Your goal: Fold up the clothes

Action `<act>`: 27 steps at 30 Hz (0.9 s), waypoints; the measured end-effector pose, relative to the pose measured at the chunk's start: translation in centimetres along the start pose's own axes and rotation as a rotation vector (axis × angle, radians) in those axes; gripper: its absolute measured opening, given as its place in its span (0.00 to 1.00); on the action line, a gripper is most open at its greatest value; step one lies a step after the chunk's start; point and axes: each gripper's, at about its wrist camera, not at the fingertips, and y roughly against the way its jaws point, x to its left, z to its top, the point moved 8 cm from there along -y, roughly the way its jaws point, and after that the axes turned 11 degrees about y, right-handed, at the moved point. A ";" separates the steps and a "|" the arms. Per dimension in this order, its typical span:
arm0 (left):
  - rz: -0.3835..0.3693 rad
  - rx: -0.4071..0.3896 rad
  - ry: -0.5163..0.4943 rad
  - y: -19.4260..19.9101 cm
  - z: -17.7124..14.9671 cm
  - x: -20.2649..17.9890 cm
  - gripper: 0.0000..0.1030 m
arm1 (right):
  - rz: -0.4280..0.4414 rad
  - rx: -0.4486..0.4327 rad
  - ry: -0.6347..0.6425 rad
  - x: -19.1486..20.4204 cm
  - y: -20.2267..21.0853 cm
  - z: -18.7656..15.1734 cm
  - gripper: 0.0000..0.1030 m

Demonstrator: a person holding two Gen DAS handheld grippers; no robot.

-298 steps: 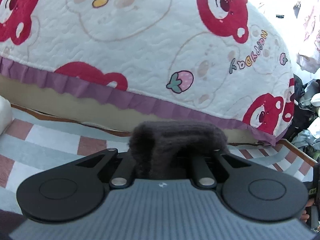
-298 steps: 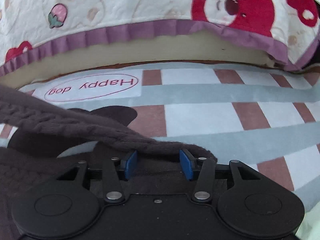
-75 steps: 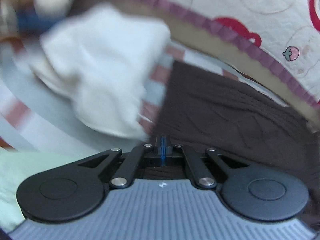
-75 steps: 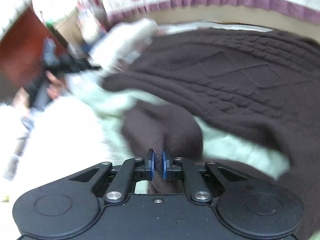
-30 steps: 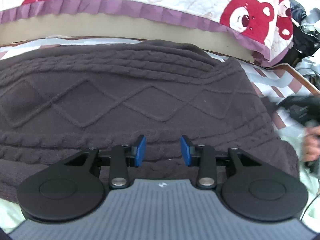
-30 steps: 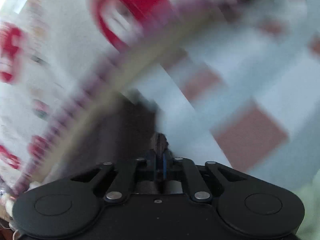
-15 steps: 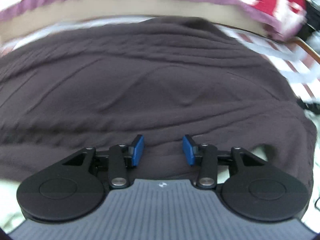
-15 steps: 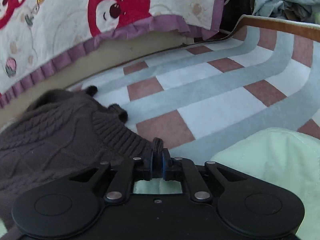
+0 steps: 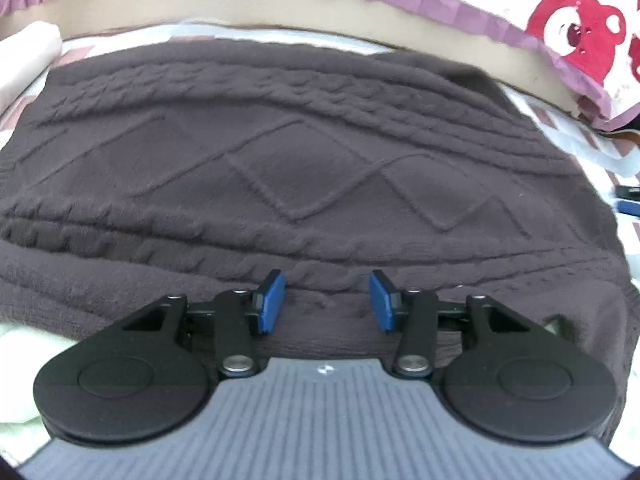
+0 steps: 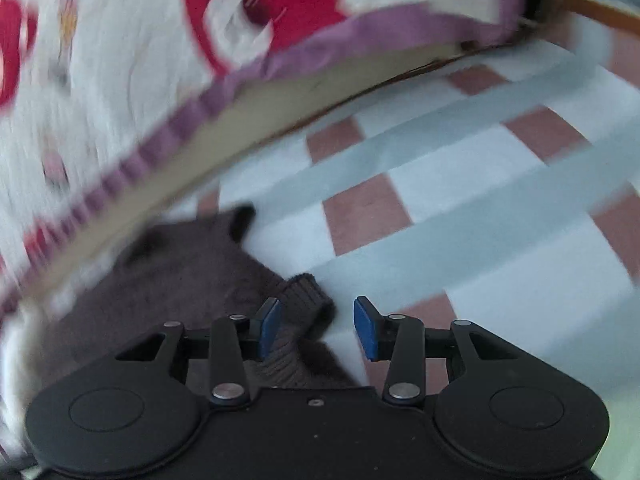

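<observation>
A dark brown cable-knit sweater (image 9: 300, 160) lies folded flat on the mat and fills the left wrist view. My left gripper (image 9: 326, 300) hovers over its near edge, open, its blue pads (image 9: 272, 300) apart with only flat knit beneath them. In the blurred right wrist view the sweater's corner (image 10: 180, 280) lies at the lower left. My right gripper (image 10: 316, 326) is opening. The ribbed cuff (image 10: 304, 300) sits between its jaws beside the left pad, and the pads do not press on it.
A white quilt with red bears and a purple frill (image 9: 576, 36) (image 10: 120, 60) overhangs the far side. The grey, white and pink checked mat (image 10: 440, 200) stretches to the right. Pale green cloth (image 9: 24, 360) lies under the sweater's near left. A wooden edge (image 10: 600, 8) runs at the far right.
My right gripper has opened and let go of the ribbed cuff, which now lies loose between the pads. The left gripper has shifted over the sweater and stands slightly wider.
</observation>
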 end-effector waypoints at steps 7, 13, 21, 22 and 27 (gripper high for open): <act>0.049 -0.080 0.083 2.7 2.4 3.2 0.45 | 0.049 0.011 0.095 2.8 -4.7 -0.5 0.11; 0.213 -0.142 0.223 8.2 6.6 10.1 0.46 | -0.254 -0.168 0.293 2.6 -1.6 3.2 0.06; 0.329 -0.137 0.309 14.1 9.5 19.6 0.61 | -0.482 -0.074 0.368 7.7 -2.3 1.3 0.32; 0.326 -0.111 0.329 14.0 9.4 20.6 0.63 | -0.342 -0.060 0.367 10.8 -2.4 -0.2 0.32; 0.268 0.008 0.557 11.3 7.1 24.0 0.63 | 0.288 0.004 0.520 27.8 -1.8 -8.8 0.30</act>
